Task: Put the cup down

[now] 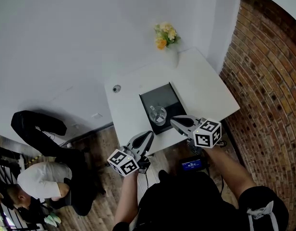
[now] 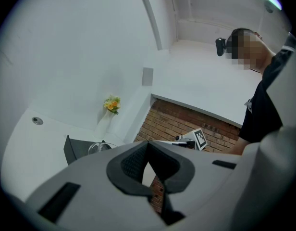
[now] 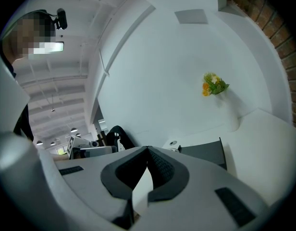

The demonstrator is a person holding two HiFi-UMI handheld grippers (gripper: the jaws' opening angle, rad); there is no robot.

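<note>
In its own view the left gripper (image 2: 148, 143) hides all but the rim of the glass cup (image 2: 99, 147) and most of the dark tray (image 2: 71, 152). The round thing (image 1: 117, 88) on the table (image 1: 205, 90) is too small to tell, perhaps a cap. The head view's corner cuts off a seated person (image 1: 40, 182).

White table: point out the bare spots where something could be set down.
Widest bare patch: table right of the dark tray, up to the flower vase. Narrower strip left, between tray and small round disc. Crowded: tray's near end, with the glass cup, left claw and right claw.
</note>
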